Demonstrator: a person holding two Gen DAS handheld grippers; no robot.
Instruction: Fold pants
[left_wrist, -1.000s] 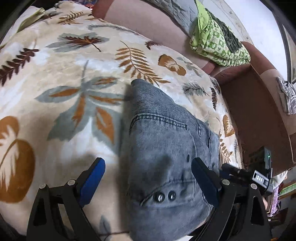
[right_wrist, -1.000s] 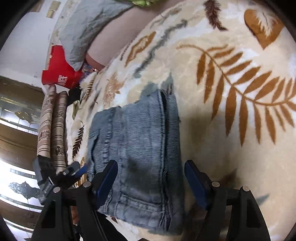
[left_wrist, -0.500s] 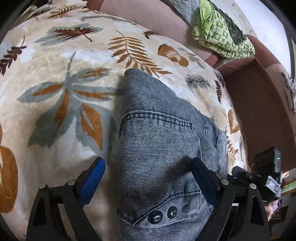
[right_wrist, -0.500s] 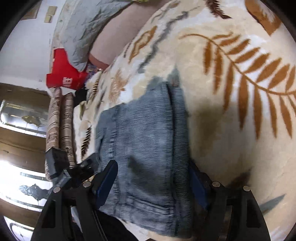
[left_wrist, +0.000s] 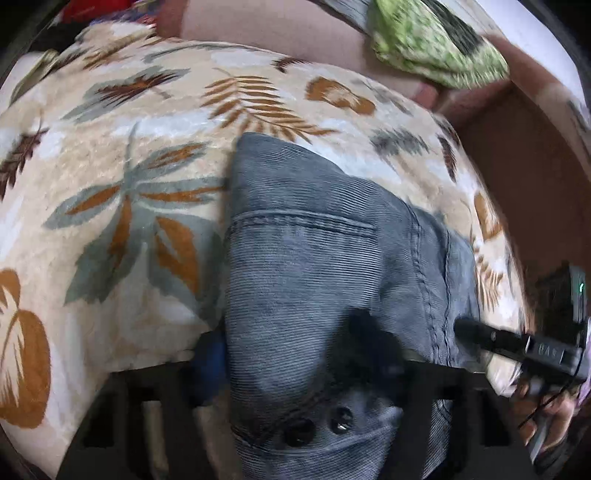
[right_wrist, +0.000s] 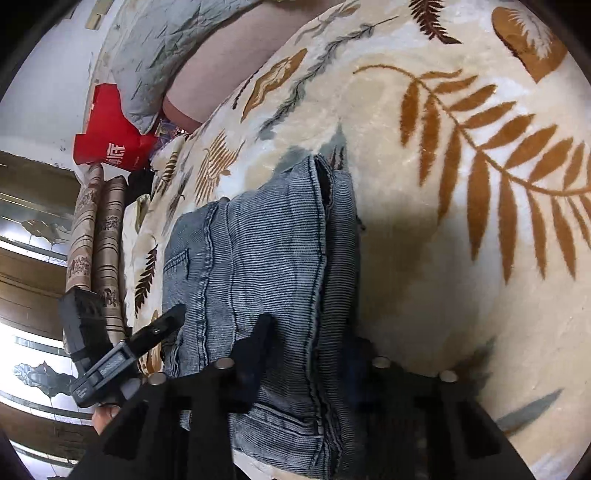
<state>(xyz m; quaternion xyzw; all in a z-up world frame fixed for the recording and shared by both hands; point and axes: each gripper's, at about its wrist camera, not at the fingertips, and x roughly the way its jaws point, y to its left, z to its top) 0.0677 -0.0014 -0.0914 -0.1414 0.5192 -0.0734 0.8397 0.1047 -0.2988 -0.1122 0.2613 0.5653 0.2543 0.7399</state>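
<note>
Denim fills the space between both sets of jaws: your left gripper (left_wrist: 295, 354) has closed on the near edge of the folded jeans (left_wrist: 317, 266), its blue pad (left_wrist: 212, 354) pressed against the left side of the bundle and the opposite finger dark against the cloth. Your right gripper (right_wrist: 310, 350) has likewise clamped the stacked layers of the jeans (right_wrist: 258, 266) at their near end, one finger (right_wrist: 255, 347) lying on top of the fabric and the other largely hidden behind the fold. One pair of grey-blue jeans is present, lying as a compact, multi-layer rectangle on the leaf-print blanket (left_wrist: 122, 177), with two dark buttons (left_wrist: 317, 428) visible close to your left gripper. Judged from the layering, the folding itself appears largely complete, and the step in hand is a two-handed hold on the near edge, either to make one last fold or to lift and square the bundle. The next move calls for raising both ends together at even height, so that the layers do not slide apart. Beyond the jeans, count one green patterned cloth (left_wrist: 436, 40) on the sofa back, one grey quilted cushion (right_wrist: 159, 48), one red box (right_wrist: 110, 136), and two patterned rolls (right_wrist: 99, 236) standing side by side.
</note>
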